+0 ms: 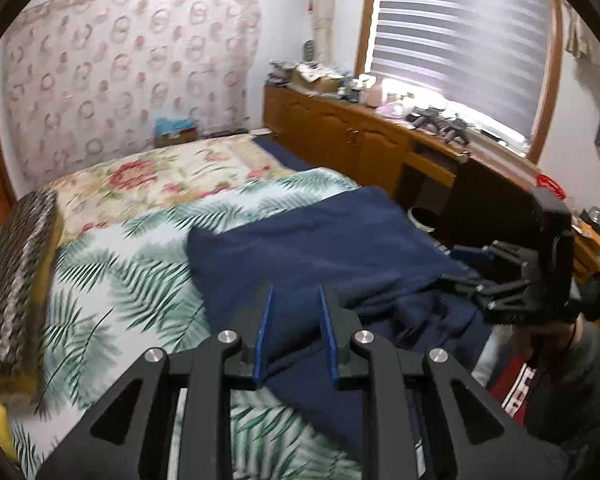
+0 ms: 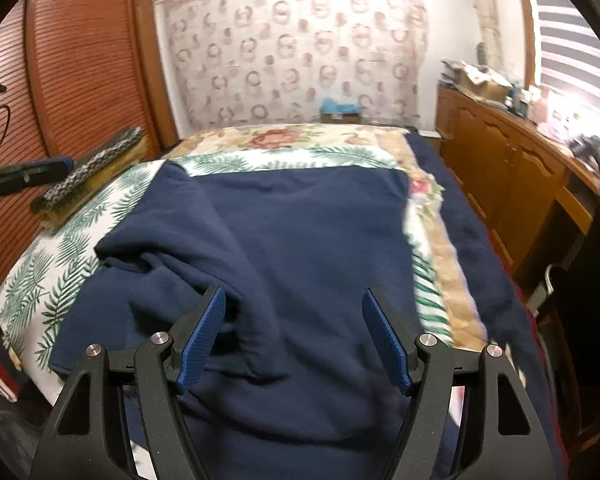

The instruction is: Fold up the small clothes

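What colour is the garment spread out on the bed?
Plain navy blue garment, with no print visible; it shows best in the right wrist view.

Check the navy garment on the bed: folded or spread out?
Partly folded. The navy garment lies mostly flat on the leaf-print bedcover, but its left side is turned over itself in a rumpled flap.

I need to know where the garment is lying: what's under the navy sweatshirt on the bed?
The navy sweatshirt lies on a palm-leaf sheet, which shows around its edges; beyond that is a floral cover. What is directly beneath the sweatshirt's middle is covered.
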Motion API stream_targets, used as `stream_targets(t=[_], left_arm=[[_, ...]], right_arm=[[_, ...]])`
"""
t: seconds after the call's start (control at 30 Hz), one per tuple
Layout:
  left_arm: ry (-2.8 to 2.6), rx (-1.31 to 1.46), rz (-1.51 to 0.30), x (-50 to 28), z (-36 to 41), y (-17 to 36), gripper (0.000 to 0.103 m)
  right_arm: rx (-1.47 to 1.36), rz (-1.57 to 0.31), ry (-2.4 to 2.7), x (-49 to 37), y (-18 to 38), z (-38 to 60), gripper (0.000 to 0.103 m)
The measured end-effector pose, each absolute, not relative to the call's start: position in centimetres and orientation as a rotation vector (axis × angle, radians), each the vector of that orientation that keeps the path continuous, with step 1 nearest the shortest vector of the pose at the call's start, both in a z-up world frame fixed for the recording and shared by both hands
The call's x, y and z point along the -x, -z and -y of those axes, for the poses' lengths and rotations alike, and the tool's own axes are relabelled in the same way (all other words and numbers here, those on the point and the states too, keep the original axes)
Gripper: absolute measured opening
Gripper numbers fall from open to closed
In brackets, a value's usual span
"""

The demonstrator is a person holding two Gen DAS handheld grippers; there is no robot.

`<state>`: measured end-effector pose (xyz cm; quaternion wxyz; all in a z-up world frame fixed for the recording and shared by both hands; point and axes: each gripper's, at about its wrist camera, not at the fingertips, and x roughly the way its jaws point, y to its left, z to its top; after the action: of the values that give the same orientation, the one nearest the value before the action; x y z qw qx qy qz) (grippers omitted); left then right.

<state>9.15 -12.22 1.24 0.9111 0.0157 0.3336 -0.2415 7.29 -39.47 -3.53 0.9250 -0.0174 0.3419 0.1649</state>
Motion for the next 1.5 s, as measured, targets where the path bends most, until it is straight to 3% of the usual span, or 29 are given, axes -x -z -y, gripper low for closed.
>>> stream_targets(t=[0.83, 0.93, 1.03, 1.07, 1.1, 1.5], left_arm=[[0.336, 0.072, -0.771, -8.7, 5.2, 5.4, 0.02], [0.339, 0.071, -0.769, -8.6, 5.3, 5.5, 0.02], [0.341, 0.066, -0.767, -8.4, 5.4, 5.4, 0.02], [0.342, 0.065, -0.766, -8.4, 5.5, 5.3, 0.02], [0.344, 0.064, -0.764, -8.3, 5.6, 5.2, 0.02], [0.393, 0.06, -0.723, -7.0, 6.9, 3.5, 0.02]], right_arm=[[0.131, -0.85, -0.435, -10.8, 6.4, 33.9, 0.072], [0.138, -0.86, -0.449, -10.8, 6.6, 33.6, 0.06], [0.152, -0.851, -0.475, -10.6, 6.4, 33.2, 0.034], [0.16, -0.844, -0.474, -10.5, 6.3, 33.2, 0.018], [0.165, -0.828, -0.47, -10.3, 6.0, 33.2, 0.015], [0.128, -0.665, -0.436, -6.8, -1.0, 35.4, 0.009]])
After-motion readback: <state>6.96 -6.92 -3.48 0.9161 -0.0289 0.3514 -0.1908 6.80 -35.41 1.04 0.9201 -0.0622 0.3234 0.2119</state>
